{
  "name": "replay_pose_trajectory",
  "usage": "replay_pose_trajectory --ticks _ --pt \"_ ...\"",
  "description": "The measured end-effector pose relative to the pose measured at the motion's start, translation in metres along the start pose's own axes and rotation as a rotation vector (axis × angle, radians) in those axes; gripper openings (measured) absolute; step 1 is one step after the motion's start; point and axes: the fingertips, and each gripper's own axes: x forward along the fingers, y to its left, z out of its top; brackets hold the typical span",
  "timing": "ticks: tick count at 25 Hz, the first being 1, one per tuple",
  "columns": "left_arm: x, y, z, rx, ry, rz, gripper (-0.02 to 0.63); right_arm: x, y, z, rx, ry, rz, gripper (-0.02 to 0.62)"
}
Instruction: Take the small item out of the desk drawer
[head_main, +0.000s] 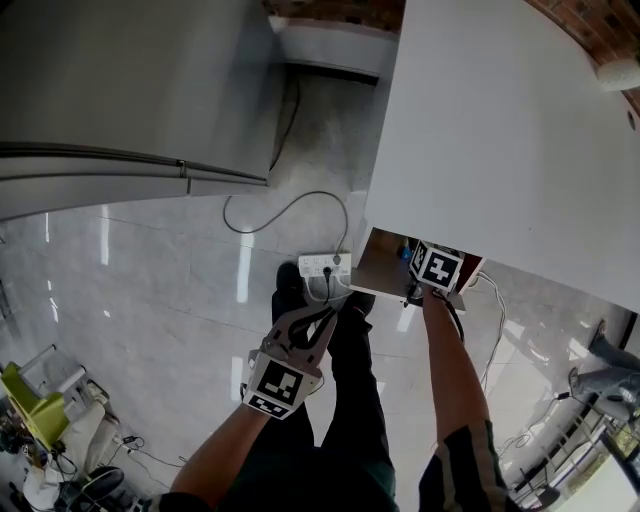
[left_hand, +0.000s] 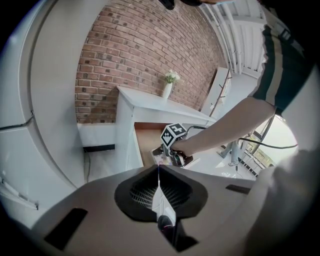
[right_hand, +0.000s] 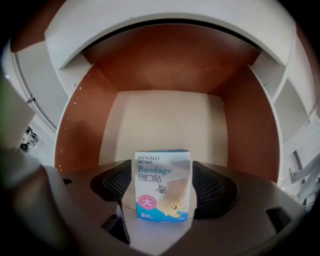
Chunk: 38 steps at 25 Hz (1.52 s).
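Right hand-held gripper, jaws open, straddles the bandage box standing in the drawer; it should close squarely on both sides. Left hand-held gripper closed, empty.

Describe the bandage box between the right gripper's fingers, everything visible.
The small white-and-blue cardboard bandage box is rectangular, printed face to the camera: "HYNAUT Bandage", a pink roundel, a tan plaster drawing, blue bottom band. It looks closed and undented. It sits in the brown-walled open drawer, between the dark ribbed fingers, which flank its long sides closely; contact unclear.
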Motion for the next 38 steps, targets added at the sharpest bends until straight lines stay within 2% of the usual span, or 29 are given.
replay_pose_trajectory --ticks 7,11,14,15,16,18,19,20,21,23,24,25,31,38 --pt "0.002 0.009 -0.001 -0.022 -0.004 0.028 0.021 0.016 0.001 -0.015 0.029 0.073 -0.013 0.365" --pt "0.003 0.012 0.003 -0.03 -0.011 0.038 0.021 0.019 0.009 0.002 0.006 0.017 0.008 0.37" --pt "0.003 0.014 0.003 -0.031 -0.01 0.044 0.021 0.027 0.015 0.032 -0.068 -0.125 0.055 0.37" --pt "0.003 0.014 0.002 -0.032 -0.01 0.045 0.021 0.023 0.013 0.033 -0.081 -0.118 0.044 0.37" --pt "0.003 0.014 0.002 -0.032 -0.01 0.045 0.021 0.01 0.007 0.017 -0.065 -0.02 -0.005 0.37" --pt "0.002 0.013 0.003 -0.03 -0.009 0.044 0.021 -0.034 -0.019 -0.055 0.047 0.399 -0.198 0.37" --pt "0.002 0.012 0.004 -0.029 -0.009 0.043 0.021 -0.049 -0.03 -0.084 0.097 0.559 -0.275 0.37" --pt "0.002 0.011 0.005 -0.027 -0.011 0.042 0.021 -0.05 -0.034 -0.091 0.118 0.587 -0.29 0.37" --pt "0.002 0.011 0.006 -0.026 -0.013 0.043 0.021 -0.037 -0.029 -0.079 0.117 0.491 -0.238 0.37" --pt "0.0 0.01 0.009 -0.024 -0.017 0.045 0.021 -0.001 -0.008 -0.03 0.083 0.17 -0.067 0.37" --pt "-0.002 0.009 0.01 -0.025 -0.02 0.045 0.021 0.005 -0.001 -0.012 0.06 0.061 -0.02 0.37" --pt "-0.002 0.007 0.012 -0.025 -0.024 0.045 0.021 0.003 0.001 -0.001 0.039 0.002 -0.007 0.37" --pt "-0.003 0.001 0.023 -0.017 -0.044 0.04 0.021 -0.03 0.004 0.009 0.043 -0.08 -0.01 0.37" --pt "-0.012 -0.008 0.044 -0.006 -0.065 0.028 0.021 -0.073 0.011 0.005 0.094 -0.11 0.01 0.37"
